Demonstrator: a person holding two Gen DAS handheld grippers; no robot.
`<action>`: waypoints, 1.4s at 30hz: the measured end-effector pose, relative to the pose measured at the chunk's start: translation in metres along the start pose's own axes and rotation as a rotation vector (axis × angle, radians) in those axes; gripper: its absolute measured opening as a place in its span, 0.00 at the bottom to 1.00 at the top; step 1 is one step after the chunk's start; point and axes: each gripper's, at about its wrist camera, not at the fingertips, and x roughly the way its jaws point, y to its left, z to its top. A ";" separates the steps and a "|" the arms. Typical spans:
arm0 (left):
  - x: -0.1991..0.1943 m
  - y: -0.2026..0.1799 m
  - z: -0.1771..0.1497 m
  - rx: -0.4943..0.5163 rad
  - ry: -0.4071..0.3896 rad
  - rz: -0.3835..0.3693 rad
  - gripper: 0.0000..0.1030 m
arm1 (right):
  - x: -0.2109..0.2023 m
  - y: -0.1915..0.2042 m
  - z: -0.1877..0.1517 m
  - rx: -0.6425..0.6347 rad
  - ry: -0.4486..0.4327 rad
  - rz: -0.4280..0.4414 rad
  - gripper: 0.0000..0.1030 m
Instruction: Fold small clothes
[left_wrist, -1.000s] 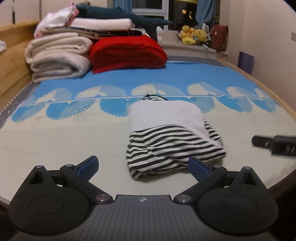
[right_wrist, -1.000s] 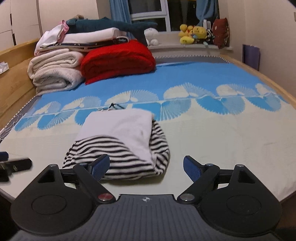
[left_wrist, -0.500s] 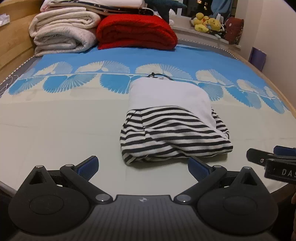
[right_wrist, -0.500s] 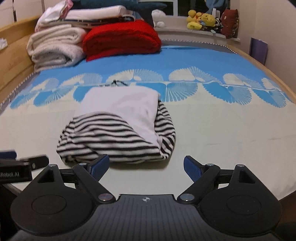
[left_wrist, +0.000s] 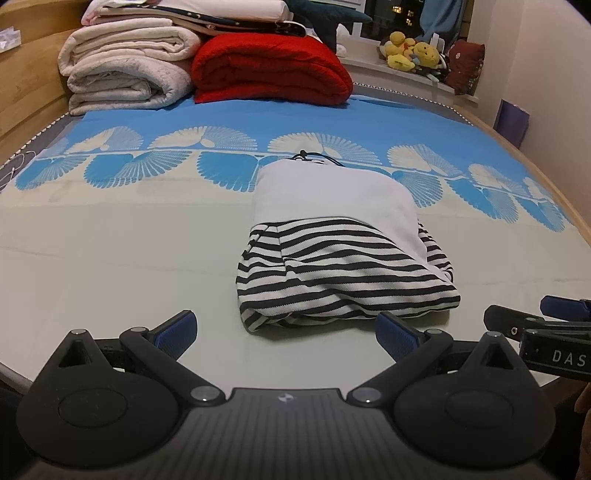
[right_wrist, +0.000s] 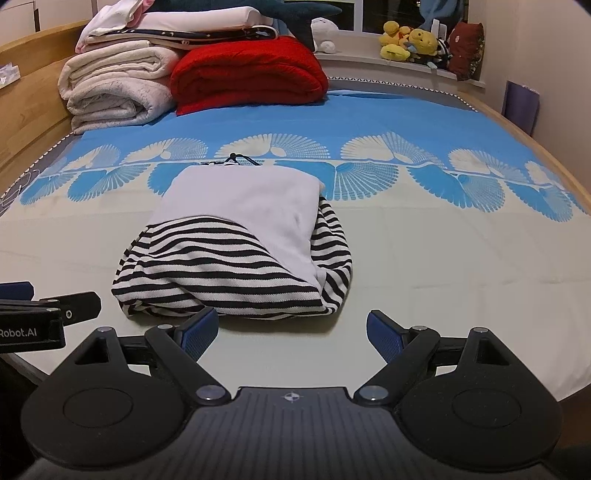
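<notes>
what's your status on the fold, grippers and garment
Left hand-held gripper open, empty. Right hand-held gripper open, empty. Striped garment lies folded on bed, just ahead of both. Nothing in the way.

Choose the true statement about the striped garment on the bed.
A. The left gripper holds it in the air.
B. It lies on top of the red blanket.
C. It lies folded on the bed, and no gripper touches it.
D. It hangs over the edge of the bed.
C: the striped garment lies folded on the bed, and the left gripper and the right gripper are both open and short of it.
</notes>
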 end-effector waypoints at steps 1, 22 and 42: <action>0.000 0.001 0.000 -0.002 0.000 -0.001 1.00 | 0.000 0.000 0.000 -0.001 0.000 0.000 0.85; -0.001 0.000 0.001 0.010 -0.011 -0.010 1.00 | -0.001 0.001 -0.001 -0.010 -0.002 0.003 0.85; -0.003 -0.001 0.001 0.028 -0.027 -0.021 1.00 | -0.001 0.001 -0.001 -0.011 -0.002 0.002 0.85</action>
